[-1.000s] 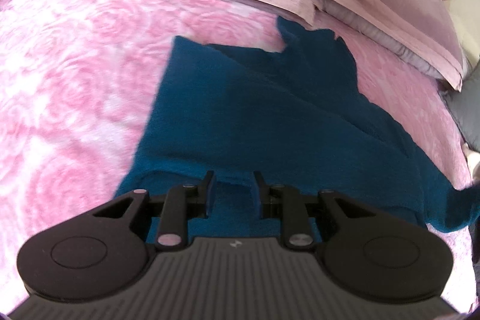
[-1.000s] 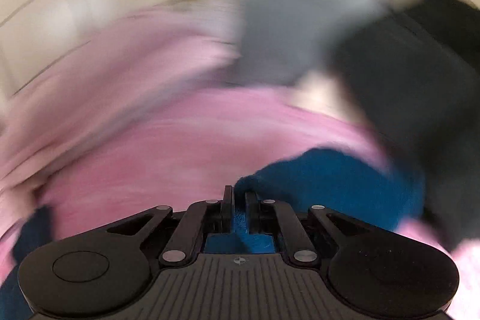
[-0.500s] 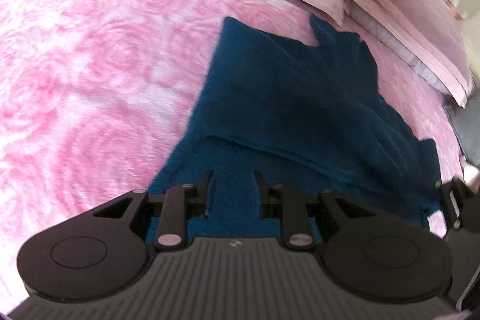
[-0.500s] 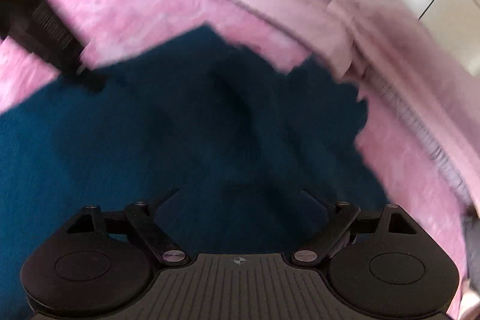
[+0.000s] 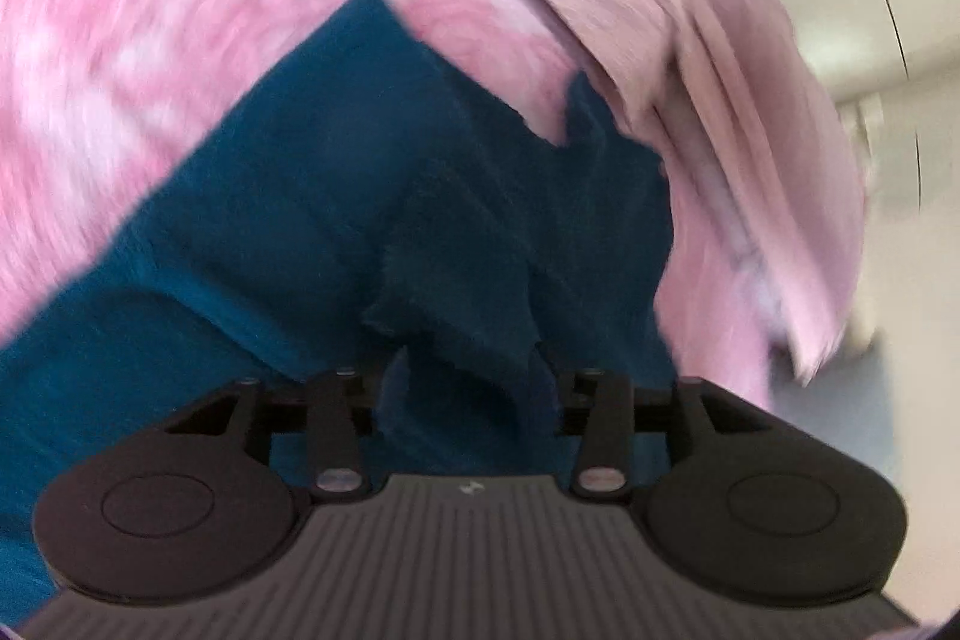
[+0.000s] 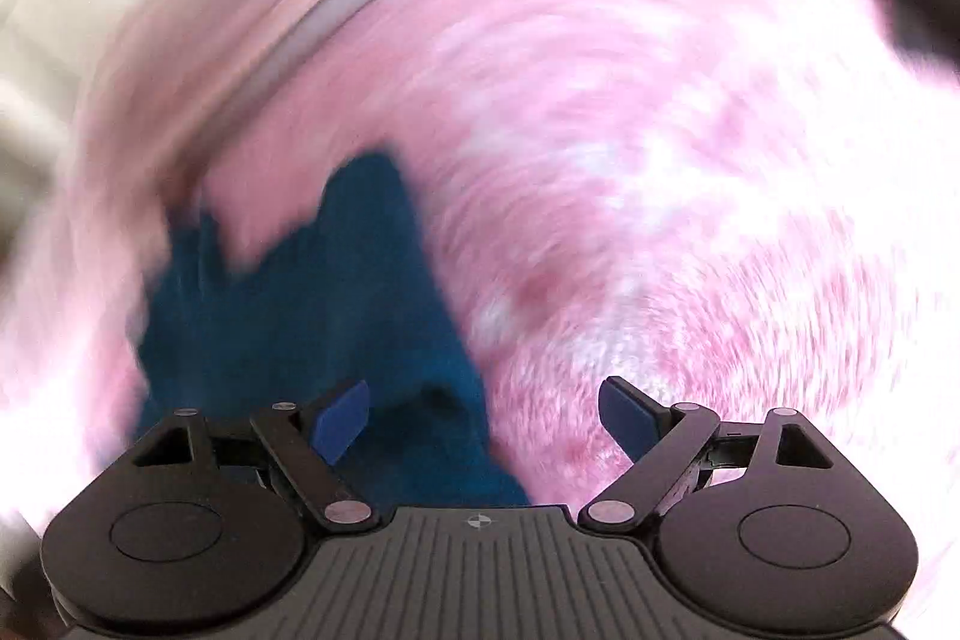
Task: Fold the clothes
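Cloth (image 5: pixel 372 196), teal, on bed (image 5: pixel 150 40): bunched fold between opening left claw (image 5: pixel 468 382); edge under right claw (image 6: pixel 486 418), spread wide, empty.

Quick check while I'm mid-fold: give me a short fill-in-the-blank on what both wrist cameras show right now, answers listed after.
1. The garment being folded is dark ____ in colour.
2. It lies on a fluffy ____ blanket with a swirled pattern.
3. The right gripper has its fingers spread wide and grips ____.
4. A fold of the garment sits between the fingers of the ____ gripper, whose jaws are opening.

Missing words: blue; pink; nothing; left
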`<act>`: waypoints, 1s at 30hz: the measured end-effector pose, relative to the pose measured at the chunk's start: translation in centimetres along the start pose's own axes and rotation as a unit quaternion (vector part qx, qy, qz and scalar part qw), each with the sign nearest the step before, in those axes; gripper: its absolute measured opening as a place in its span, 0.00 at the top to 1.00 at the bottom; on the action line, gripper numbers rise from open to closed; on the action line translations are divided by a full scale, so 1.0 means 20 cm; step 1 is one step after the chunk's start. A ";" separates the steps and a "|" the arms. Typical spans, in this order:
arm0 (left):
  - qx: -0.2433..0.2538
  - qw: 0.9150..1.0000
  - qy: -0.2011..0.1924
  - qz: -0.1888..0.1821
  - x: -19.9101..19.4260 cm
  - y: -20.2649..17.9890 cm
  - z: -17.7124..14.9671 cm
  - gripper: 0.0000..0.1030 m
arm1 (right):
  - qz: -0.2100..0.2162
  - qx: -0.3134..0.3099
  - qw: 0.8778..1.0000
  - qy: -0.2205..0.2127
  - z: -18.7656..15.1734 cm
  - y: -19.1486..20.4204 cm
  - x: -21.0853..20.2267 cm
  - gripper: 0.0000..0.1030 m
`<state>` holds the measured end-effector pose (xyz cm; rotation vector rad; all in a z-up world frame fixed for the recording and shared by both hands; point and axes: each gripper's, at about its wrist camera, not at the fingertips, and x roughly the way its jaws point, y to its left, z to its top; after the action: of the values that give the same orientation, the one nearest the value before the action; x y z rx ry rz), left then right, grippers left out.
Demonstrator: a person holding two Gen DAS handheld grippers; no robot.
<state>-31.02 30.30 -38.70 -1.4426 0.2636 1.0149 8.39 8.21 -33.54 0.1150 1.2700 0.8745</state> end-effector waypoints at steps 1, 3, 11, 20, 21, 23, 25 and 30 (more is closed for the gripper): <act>-0.027 1.000 -0.003 -0.006 0.02 0.02 0.01 0.62 | 0.019 0.049 0.999 -0.006 0.02 -0.05 0.01 0.15; -0.063 0.998 -0.010 -0.016 0.06 0.05 0.01 0.62 | 0.050 0.123 0.991 -0.010 0.04 -0.12 0.03 0.16; 0.074 0.994 -0.073 -0.024 -0.05 -0.11 0.08 0.93 | 0.133 0.255 0.957 0.033 0.07 -0.24 0.12 0.44; 0.209 0.974 -0.080 0.033 -0.14 -0.13 0.11 0.93 | 0.180 0.374 0.904 0.099 0.01 -0.27 0.35 0.44; 0.207 0.974 -0.082 0.033 -0.14 -0.12 0.10 0.93 | 0.177 0.380 0.902 0.100 0.01 -0.27 0.36 0.44; 0.212 0.972 -0.090 0.036 -0.15 -0.10 0.09 0.93 | 0.151 0.343 0.923 0.092 0.04 -0.26 0.34 0.44; 0.235 0.967 -0.087 0.057 -0.15 -0.08 0.07 0.92 | 0.122 0.292 0.944 0.090 0.07 -0.23 0.32 0.44; 0.269 0.954 -0.048 0.122 -0.10 -0.03 0.04 0.87 | 0.071 0.102 0.987 0.099 0.15 -0.02 0.27 0.44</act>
<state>-32.17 30.35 -36.74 -0.8771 0.6092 1.1016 11.44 12.39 -36.92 0.2889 1.5506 0.8917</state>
